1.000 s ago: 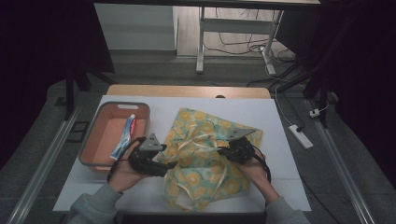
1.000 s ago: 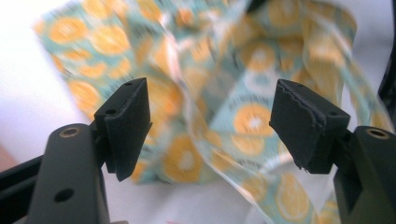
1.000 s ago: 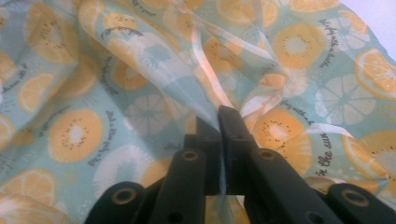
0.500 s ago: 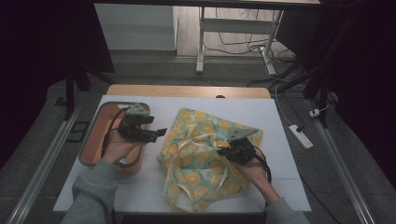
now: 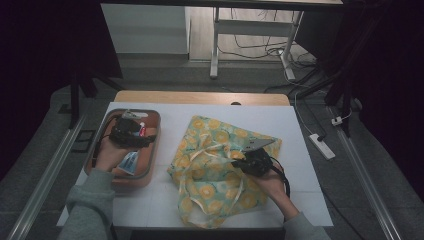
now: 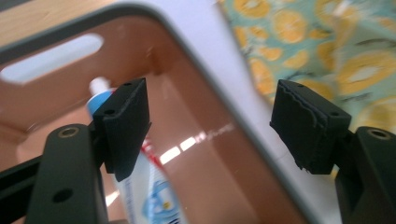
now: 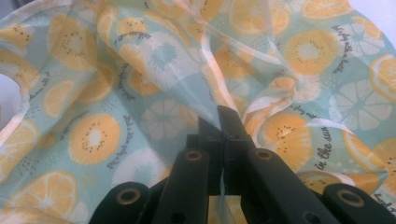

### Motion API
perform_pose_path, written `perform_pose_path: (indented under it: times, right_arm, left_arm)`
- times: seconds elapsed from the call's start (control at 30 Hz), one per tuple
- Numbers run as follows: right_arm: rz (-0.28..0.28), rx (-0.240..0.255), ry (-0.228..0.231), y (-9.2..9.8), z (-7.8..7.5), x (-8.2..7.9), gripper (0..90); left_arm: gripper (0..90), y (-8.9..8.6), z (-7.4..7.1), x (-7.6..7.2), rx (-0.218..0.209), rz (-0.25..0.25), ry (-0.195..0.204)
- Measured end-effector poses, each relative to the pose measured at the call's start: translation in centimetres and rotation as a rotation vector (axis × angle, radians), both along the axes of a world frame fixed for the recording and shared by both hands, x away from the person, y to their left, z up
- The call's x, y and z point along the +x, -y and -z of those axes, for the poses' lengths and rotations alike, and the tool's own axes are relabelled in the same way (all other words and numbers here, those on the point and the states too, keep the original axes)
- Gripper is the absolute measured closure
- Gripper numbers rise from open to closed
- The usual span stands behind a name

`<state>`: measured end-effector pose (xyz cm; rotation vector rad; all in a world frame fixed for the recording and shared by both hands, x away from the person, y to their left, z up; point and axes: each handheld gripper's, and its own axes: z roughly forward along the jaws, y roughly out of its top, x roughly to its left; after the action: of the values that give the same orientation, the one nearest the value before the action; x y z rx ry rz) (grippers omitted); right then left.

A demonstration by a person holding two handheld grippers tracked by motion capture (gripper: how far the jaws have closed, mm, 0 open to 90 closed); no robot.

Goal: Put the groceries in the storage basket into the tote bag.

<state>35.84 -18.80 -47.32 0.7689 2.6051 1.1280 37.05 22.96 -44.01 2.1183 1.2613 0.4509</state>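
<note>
A mint-green cloth bag [image 5: 220, 165] printed with orange slices lies crumpled on the white table. My right gripper [image 5: 240, 162] is shut on a raised fold of the bag [image 7: 154, 60], jaws pinched together around the thin fabric [image 7: 223, 116]. My left gripper [image 5: 142, 140] hovers open over the brown tray [image 5: 150, 172] at the left. In the left gripper view its jaws stand wide apart [image 6: 210, 114] above the tray's rim [image 6: 224, 100], and a toothpaste tube [image 6: 149, 186] lies on the tray floor under the left jaw. The same tube [image 5: 129, 162] shows beside my left hand.
The tray has a slot handle [image 6: 51, 58] at its far end. A white power strip [image 5: 322, 146] lies off the table's right edge. A bare strip of white table [image 5: 165, 135] separates tray and bag. Table legs and cables stand beyond the far edge.
My left gripper has left the bag's left edge and swung left and back until it is over the tray. The right gripper has kept its hold on the bag.
</note>
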Motion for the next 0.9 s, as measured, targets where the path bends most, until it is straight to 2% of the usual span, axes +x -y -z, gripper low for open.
perform_pose_path:
  times: [0.07,0.17,0.3,0.4,0.47,0.6,0.8,0.9]
  right_arm:
    - [-0.002,-0.006,-0.001,0.0,0.1,0.0,89.6]
    - [-0.003,-0.011,-0.001,-0.1,0.1,-0.1,89.5]
    - [-0.004,-0.012,-0.006,-0.2,0.3,-0.1,89.6]
    - [-0.004,-0.017,-0.01,-0.3,0.4,-0.1,89.6]
    - [-0.004,-0.016,-0.009,-0.3,0.3,-0.1,89.6]
    - [-0.003,-0.015,-0.013,-0.2,0.4,-0.1,89.6]
    - [-0.004,-0.014,-0.016,-0.3,0.5,-0.1,89.6]
    - [-0.002,-0.014,-0.019,-0.2,0.5,-0.1,89.6]
  left_arm:
    - [27.3,-0.5,0.3,0.2,0.018,-0.029,-0.011]
    - [26.9,-1.4,0.8,0.5,0.005,-0.07,-0.032]
    - [25.8,-2.3,1.7,1.0,0.017,-0.118,-0.072]
    - [24.8,-2.4,2.5,1.5,0.047,-0.129,-0.11]
    - [24.5,-2.5,3.0,1.9,0.051,-0.135,-0.135]
    - [24.1,-2.2,4.2,3.0,0.119,-0.156,-0.154]
    - [23.7,-2.0,5.8,4.4,0.134,-0.161,-0.233]
    - [24.3,-1.9,5.9,4.4,0.14,-0.162,-0.237]
